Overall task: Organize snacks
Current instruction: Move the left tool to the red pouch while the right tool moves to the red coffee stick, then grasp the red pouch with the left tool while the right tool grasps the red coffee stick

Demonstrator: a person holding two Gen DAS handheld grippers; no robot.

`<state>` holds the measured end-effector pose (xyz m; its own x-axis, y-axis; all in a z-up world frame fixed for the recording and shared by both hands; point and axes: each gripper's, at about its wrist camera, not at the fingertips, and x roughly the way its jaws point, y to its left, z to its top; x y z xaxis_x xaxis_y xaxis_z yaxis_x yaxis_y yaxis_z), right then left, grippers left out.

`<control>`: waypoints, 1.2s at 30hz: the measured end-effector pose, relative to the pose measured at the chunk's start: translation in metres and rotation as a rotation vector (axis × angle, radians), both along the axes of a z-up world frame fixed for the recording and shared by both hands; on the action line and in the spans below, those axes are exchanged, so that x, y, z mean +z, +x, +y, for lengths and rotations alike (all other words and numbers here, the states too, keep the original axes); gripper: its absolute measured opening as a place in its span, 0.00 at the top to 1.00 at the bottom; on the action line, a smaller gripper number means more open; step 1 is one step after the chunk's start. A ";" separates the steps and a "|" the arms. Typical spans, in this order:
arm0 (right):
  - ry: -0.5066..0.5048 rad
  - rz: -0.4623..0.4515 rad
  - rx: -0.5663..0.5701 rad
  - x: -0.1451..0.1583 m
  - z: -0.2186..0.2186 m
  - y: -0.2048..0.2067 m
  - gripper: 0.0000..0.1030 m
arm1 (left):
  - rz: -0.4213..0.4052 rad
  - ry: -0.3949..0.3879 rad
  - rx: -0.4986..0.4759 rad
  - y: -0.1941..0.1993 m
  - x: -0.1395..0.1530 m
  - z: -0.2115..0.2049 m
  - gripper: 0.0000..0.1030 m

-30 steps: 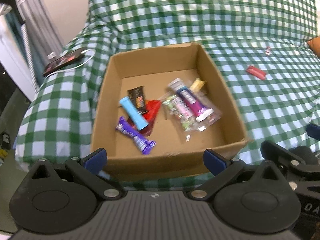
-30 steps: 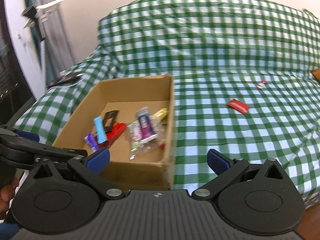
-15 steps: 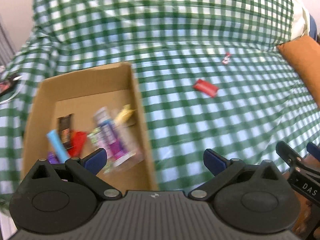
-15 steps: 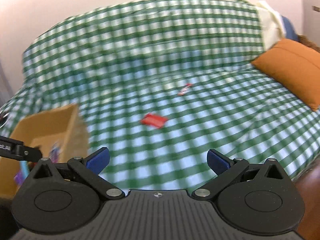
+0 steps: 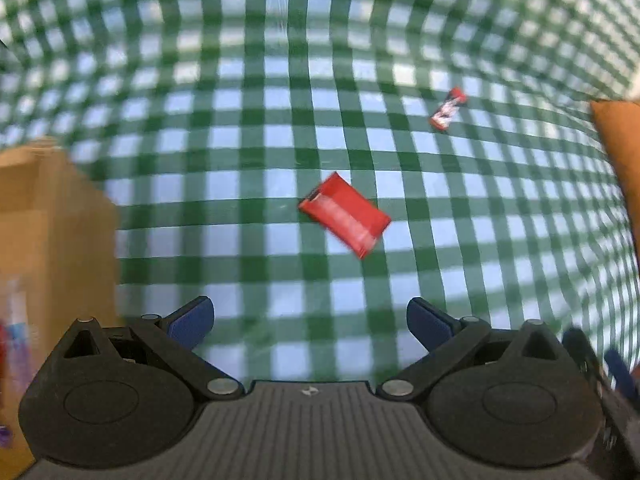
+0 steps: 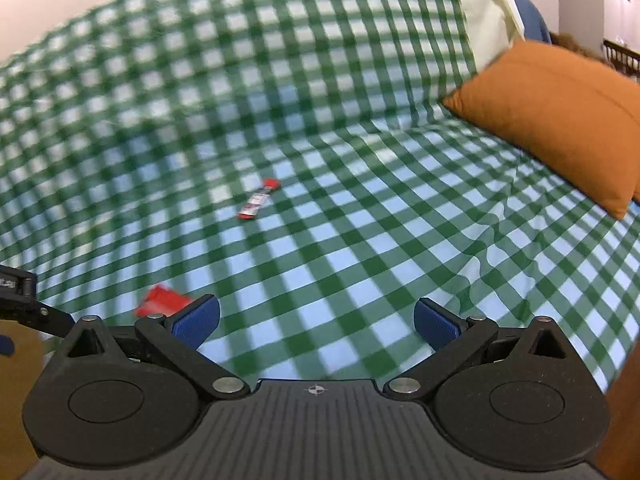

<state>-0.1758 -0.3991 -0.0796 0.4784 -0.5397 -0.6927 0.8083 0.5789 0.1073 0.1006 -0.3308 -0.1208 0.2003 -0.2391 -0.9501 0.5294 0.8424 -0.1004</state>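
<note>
Left gripper (image 5: 310,318) is out over the checked cloth (image 5: 256,80), fingers spread wide, nothing between them. The red packet (image 5: 345,215) lies flat ahead, well clear of the tips and turned at an angle to the gap. Right gripper (image 6: 316,316) is just as wide open and just as empty, aimed at bare cloth to the right of that packet.

The danger, I'd say: a flat foil-looking pouch on soft bedding. Come down too shallow and the fingers may skate over the glossy wrap; too deep and they could pinch cloth along with it, dragging the cover. Because the packet sits skewed, a straight close might catch only a corner and let it spin out. The picture is smeared too, so any aim taken now looks rough.

Farther off, right of centre, a slim red-and-white stick (image 5: 448,109) waits, small and narrow, likely harder to catch.

The box (image 5: 56,240), plain brown cardboard with upright walls, stands at the left edge, some wrappers blurred inside. An orange cushion (image 6: 560,120), plump and matte, sits at the far right. Two snacks left out on the cloth, by my count.
</note>
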 end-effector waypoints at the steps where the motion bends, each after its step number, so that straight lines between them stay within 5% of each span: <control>1: 0.004 0.012 -0.013 -0.007 -0.010 0.005 0.00 | 0.024 0.008 0.017 0.012 -0.015 -0.017 0.00; 11: 0.037 0.036 -0.057 -0.073 -0.088 0.046 0.00 | 0.047 0.101 0.040 0.066 -0.108 -0.101 0.00; 19: 0.063 -0.046 -0.021 -0.105 -0.123 0.100 0.00 | -0.035 0.169 -0.168 0.067 -0.104 -0.072 0.00; 28: 0.014 -0.062 0.071 -0.130 -0.149 0.211 0.00 | 0.009 0.151 -0.134 0.105 -0.104 -0.051 0.00; 32: -0.037 0.051 0.115 -0.146 -0.152 0.254 0.01 | 0.024 0.147 -0.087 0.106 -0.103 -0.051 0.01; 33: -0.074 0.083 0.135 -0.150 -0.149 0.259 0.02 | 0.031 0.136 -0.064 0.106 -0.102 -0.050 0.08; 34: -0.110 0.079 0.153 -0.150 -0.145 0.258 0.10 | 0.025 0.120 -0.051 0.104 -0.101 -0.050 0.22; 36: -0.121 0.042 0.208 -0.146 -0.137 0.250 0.50 | 0.013 0.088 -0.064 0.101 -0.090 -0.045 0.38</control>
<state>0.0738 -0.5358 -0.2256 0.5606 -0.5123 -0.6507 0.6723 0.7402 -0.0035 0.2016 -0.3758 -0.2106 0.1751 -0.1664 -0.9704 0.5814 0.8129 -0.0345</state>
